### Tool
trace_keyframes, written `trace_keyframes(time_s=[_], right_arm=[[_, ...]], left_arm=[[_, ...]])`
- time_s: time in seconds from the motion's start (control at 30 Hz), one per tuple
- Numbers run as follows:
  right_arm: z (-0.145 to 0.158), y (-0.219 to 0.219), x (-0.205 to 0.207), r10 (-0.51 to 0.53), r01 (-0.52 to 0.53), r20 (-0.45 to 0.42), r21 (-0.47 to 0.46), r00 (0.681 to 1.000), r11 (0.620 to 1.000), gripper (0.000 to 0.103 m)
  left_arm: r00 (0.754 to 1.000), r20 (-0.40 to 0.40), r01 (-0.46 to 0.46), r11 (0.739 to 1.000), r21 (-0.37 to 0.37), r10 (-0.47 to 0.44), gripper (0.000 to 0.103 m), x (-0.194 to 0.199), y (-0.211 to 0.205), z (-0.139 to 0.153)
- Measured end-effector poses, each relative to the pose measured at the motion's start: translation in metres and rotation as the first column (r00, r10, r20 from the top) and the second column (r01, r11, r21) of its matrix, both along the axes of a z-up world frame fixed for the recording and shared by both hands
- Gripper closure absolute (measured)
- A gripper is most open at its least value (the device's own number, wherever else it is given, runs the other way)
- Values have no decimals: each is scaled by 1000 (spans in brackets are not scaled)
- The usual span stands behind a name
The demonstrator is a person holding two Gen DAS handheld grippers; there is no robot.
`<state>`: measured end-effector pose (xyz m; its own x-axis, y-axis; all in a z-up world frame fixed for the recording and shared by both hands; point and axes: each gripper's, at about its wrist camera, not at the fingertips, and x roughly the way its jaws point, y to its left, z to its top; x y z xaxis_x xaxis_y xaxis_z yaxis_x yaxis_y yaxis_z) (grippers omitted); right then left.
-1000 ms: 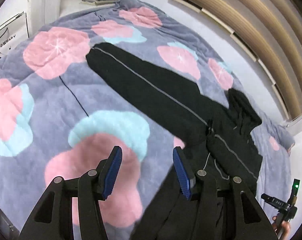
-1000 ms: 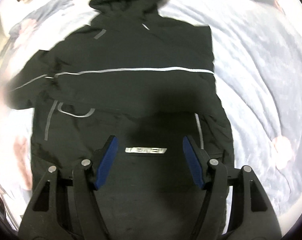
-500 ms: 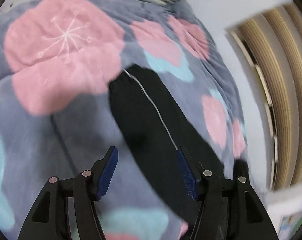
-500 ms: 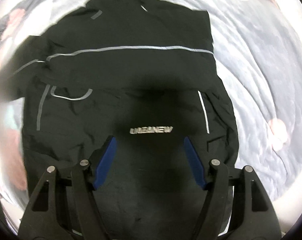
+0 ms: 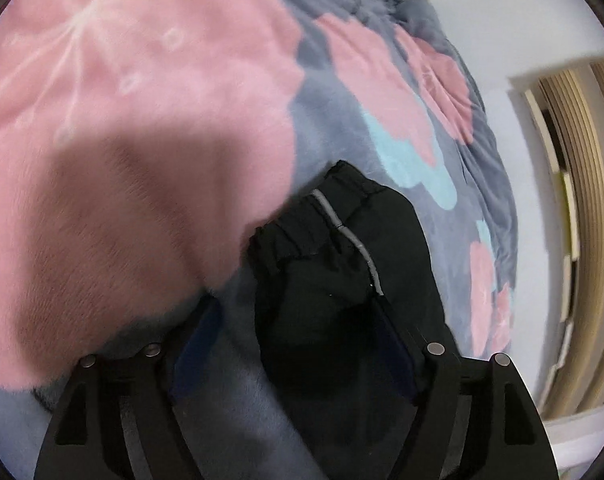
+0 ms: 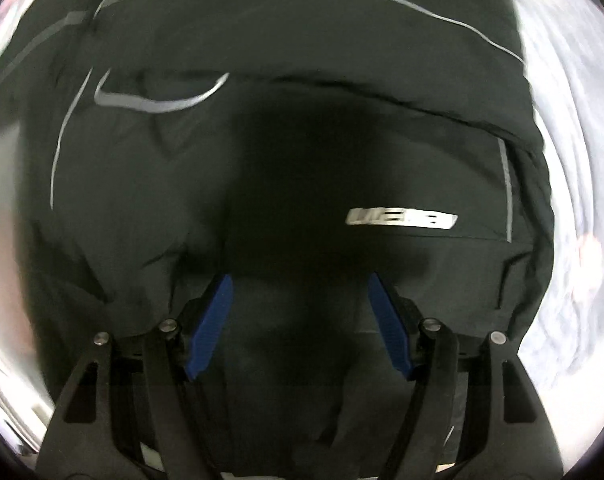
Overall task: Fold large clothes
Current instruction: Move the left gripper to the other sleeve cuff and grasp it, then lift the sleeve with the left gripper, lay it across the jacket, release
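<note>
Closing too early is the main risk: the left gripper [image 5: 292, 334], jaws spread and just opened wider, straddles the jacket's sleeve cuff [image 5: 302, 240] without pinching it, and its left pad hangs over bare blanket [image 5: 382, 92], so it could nip plush pile along with the cuff. Above the black jacket [image 6: 262, 152], the right gripper [image 6: 300, 322] also stands spread, gripping nothing; a shallow bite there could slip off the slick fabric. Beyond the cuff, the floral blanket runs toward a white wall and slatted wooden panel [image 5: 582, 200].
</note>
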<state>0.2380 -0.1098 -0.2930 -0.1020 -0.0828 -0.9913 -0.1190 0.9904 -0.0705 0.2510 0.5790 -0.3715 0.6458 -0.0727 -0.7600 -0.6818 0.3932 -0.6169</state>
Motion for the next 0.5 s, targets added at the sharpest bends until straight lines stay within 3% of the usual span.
trace_keyframes(time_s=[0.03,0.07,0.17,0.33,0.43,0.5], right_arm=[[-2,7,-2,24,-24,-3,-3,1000,1000,35],[-5,14,-4,49,-49,-5,-3,999,999,35],[-7,31,-11,111,-111,-1,-14,994,994,35],[-2,37,-17,153,-153,38,-5,988,988,35],[4,31,-18,135,-137,55,30,989,990,35],[11,25,-18,123,-127,73,51,990,991,35]], left_arm=[[1000,0,15,999,31,-15,39,2,-3,2],[999,12,38,998,45,-39,60,4,-5,4],[997,49,52,996,74,-56,83,0,-11,18],[990,102,78,979,186,-99,88,-12,-35,71],[971,162,131,958,255,-176,88,-19,-70,119],[953,166,191,930,315,-252,89,-19,-99,146]])
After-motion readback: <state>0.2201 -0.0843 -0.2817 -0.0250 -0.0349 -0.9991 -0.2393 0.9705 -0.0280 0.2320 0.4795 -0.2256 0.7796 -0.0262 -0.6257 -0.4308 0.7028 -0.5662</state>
